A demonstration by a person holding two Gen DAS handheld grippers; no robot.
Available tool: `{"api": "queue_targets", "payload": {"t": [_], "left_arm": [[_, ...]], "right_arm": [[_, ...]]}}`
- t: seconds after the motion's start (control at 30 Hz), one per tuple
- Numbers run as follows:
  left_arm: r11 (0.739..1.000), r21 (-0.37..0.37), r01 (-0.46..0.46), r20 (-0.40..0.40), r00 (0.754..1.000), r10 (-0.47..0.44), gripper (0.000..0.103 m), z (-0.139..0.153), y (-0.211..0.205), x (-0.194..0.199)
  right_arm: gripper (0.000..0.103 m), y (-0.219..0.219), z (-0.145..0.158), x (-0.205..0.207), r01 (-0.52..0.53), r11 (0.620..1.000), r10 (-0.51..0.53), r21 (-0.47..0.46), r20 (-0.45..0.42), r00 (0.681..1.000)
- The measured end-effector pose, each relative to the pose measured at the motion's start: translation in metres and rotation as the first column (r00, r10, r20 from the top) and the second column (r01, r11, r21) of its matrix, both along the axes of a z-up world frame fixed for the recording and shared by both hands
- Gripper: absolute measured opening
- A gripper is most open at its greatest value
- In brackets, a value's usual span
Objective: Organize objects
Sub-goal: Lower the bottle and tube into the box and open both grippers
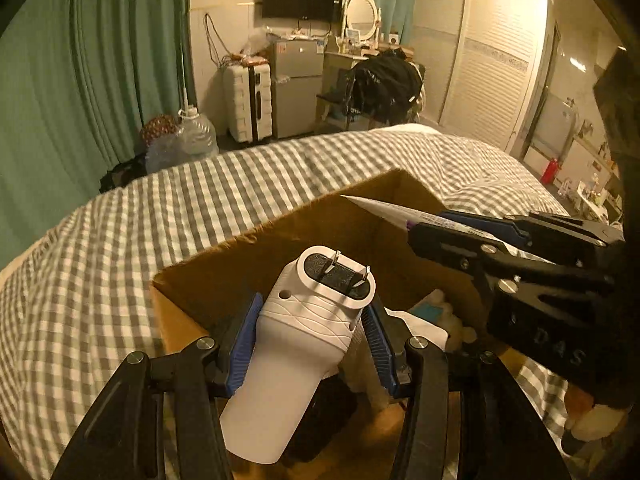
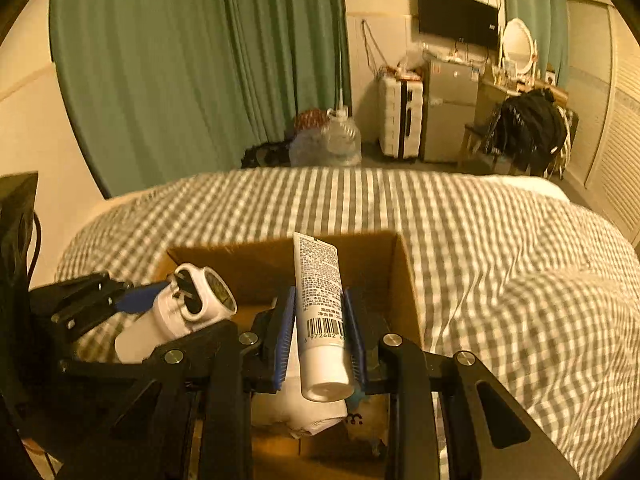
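My left gripper is shut on a white plug-in device with two metal prongs, held over the open cardboard box on the bed. It also shows in the right wrist view, at the left. My right gripper is shut on a white tube with a barcode, cap toward the camera, above the same box. The tube's crimped end and the right gripper show at the right of the left wrist view.
The box holds white packaging, a blue item and a plush thing. A grey-and-white checked duvet covers the bed. Beyond it are green curtains, a water jug, a suitcase, a small fridge and a chair with black clothes.
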State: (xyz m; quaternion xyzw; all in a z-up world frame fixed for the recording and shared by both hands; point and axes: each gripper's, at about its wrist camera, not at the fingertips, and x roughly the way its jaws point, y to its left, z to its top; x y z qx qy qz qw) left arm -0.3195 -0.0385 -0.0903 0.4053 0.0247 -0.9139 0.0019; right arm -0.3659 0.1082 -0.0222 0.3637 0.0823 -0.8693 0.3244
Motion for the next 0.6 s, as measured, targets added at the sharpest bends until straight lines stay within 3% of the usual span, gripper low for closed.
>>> {"api": "queue_targets", "payload": {"t": [0.23, 0.27, 0.3, 0.33, 0.37, 0.6], "left_arm": [[1.000, -0.023, 0.000, 0.002, 1.000, 0.000, 0.055, -0.007, 0.009, 0.003], [1.000, -0.021, 0.002, 0.001, 1.000, -0.002, 0.063, -0.005, 0.010, 0.004], [1.000, -0.022, -0.002, -0.001, 1.000, 0.002, 0.070, -0.003, 0.012, 0.006], [1.000, -0.026, -0.008, -0.007, 1.000, 0.008, 0.084, 0.002, 0.014, 0.008], [1.000, -0.027, -0.009, -0.015, 1.000, 0.009, 0.088, 0.006, 0.015, 0.012], [0.996, -0.059, -0.059, -0.040, 0.998, 0.057, 0.088, 0.046, 0.019, 0.063]], "right_arm": [[0.027, 0.021, -0.002, -0.007, 0.030, 0.996, -0.029, -0.083, 0.020, 0.999], [0.030, 0.024, 0.000, -0.007, 0.036, 0.995, -0.035, -0.091, 0.021, 0.999], [0.044, 0.026, 0.001, -0.006, 0.049, 0.994, -0.048, -0.094, 0.014, 0.999], [0.053, 0.029, 0.004, -0.004, 0.057, 0.993, -0.057, -0.101, 0.006, 0.998], [0.055, 0.034, 0.008, -0.002, 0.067, 0.991, -0.067, -0.116, -0.001, 0.998], [0.059, 0.072, 0.046, 0.037, 0.126, 0.969, -0.134, -0.214, -0.022, 0.991]]}}
